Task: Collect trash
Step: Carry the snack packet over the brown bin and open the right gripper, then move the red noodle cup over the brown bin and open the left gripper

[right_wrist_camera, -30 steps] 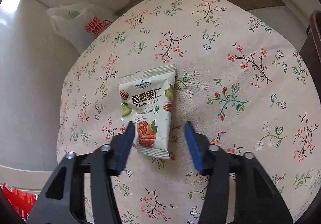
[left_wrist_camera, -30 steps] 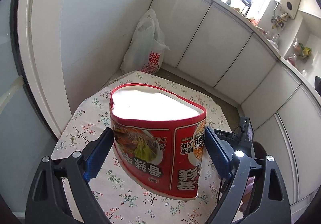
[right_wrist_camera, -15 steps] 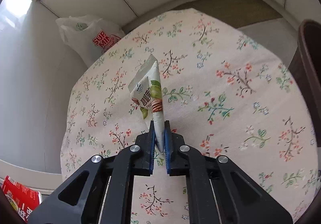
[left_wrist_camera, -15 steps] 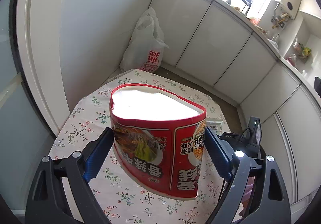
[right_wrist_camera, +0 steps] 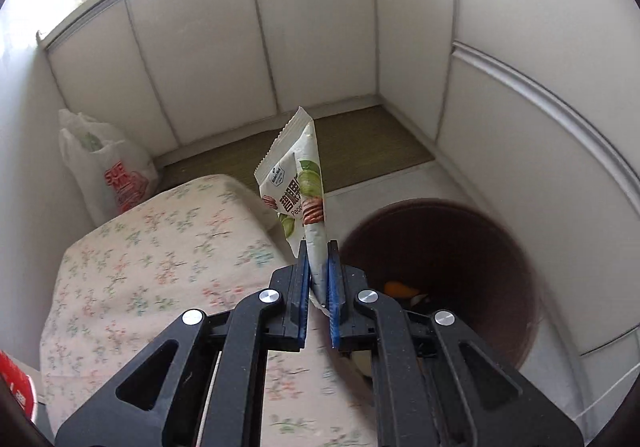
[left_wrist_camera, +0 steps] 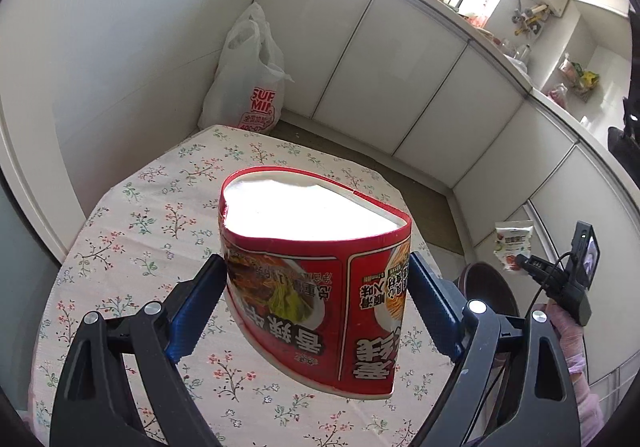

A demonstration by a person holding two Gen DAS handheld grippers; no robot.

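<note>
My left gripper (left_wrist_camera: 316,287) is shut on a red instant noodle cup (left_wrist_camera: 320,283), squeezed out of round and held above the floral table (left_wrist_camera: 132,231). My right gripper (right_wrist_camera: 319,267) is shut on a white pecan snack packet (right_wrist_camera: 298,191) and holds it upright, past the table's right edge, beside the mouth of a brown trash bin (right_wrist_camera: 472,243). In the left wrist view the packet (left_wrist_camera: 514,249) and right gripper (left_wrist_camera: 532,265) hang over the bin (left_wrist_camera: 486,287). The bin holds some trash, with an orange piece showing.
A white plastic shopping bag (left_wrist_camera: 250,87) with red print stands on the floor by the wall beyond the table; it also shows in the right wrist view (right_wrist_camera: 108,167). White cabinet doors (right_wrist_camera: 312,43) surround the corner. A brown mat (right_wrist_camera: 320,151) lies on the floor.
My right gripper closed on the packet, lifted it off the table and carried it right, to the bin. My left gripper kept hold of the cup and rose slightly.
</note>
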